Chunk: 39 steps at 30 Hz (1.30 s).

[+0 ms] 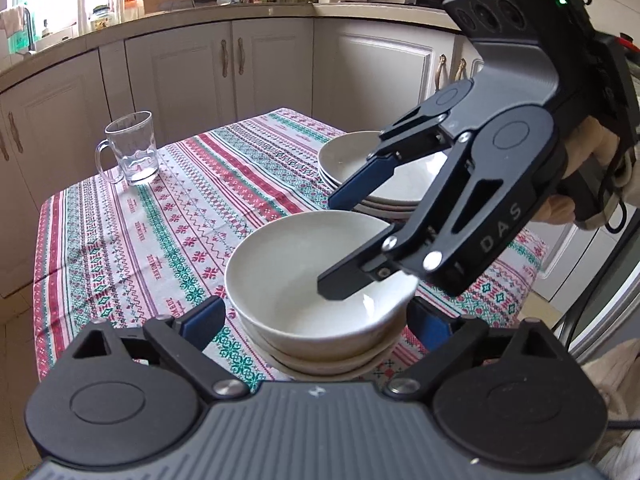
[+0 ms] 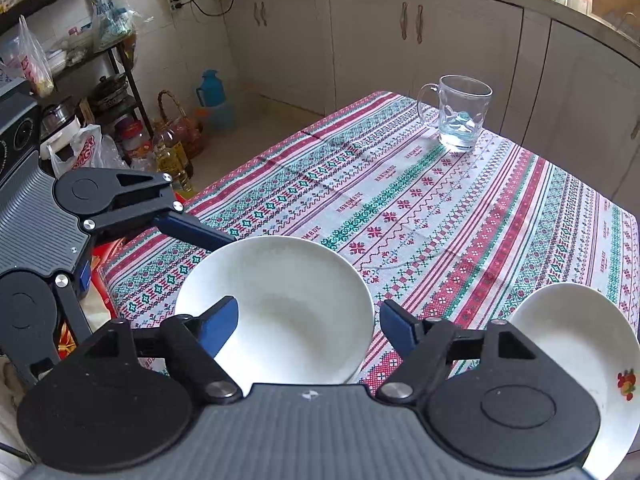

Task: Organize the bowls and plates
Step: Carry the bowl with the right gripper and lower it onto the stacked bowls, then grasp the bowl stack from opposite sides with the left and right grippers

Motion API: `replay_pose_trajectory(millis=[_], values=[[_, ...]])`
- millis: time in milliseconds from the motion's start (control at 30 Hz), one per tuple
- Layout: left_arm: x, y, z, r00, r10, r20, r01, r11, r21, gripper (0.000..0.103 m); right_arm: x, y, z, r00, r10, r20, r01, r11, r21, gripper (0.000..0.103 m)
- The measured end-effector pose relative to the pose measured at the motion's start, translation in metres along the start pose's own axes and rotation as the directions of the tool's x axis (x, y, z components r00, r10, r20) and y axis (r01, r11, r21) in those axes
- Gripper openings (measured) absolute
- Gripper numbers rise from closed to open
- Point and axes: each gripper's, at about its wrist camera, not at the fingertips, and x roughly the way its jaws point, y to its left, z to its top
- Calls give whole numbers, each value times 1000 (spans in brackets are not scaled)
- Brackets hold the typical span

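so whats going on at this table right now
A person holding a tool in each hand is sorting white dishes on a patterned tablecloth. The bowls sit stacked, with the left tool open around the stack and the right tool open, one finger inside the top bowl. A pile of plates lies behind; a glass mug stands apart.

Right gripper [image 1: 328, 240] built of matte black linkage arms, blue pads [image 1: 356, 186] on the fingers, silver screw heads at the pivots, "DAS" lettered in grey, green light lit on the housing, left gripper [image 1: 316, 320] ribbed grey body, round black discs, black cable trailed beside a pale cuff.
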Motion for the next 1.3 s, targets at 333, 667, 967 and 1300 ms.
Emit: replay_pose_trajectory(millis=[333,667,967,1300], values=[[-9,-4,-14,1000,23,16,-23,999,34,97,-19,4,-24,994,-70,79,69,997,16,96],[-7,3,-28,998,66,-15,-65,997,28,97,-30,15,-40,987,-102,125,103,995,-3,103],[14,7,-41,997,44,-70,-39,997,70,97,-27,24,-65,992,-98,81,105,991,-83,103],[26,15,-42,996,1,-93,6,998,70,97,16,20,-82,992,-123,-9,122,986,-114,103]])
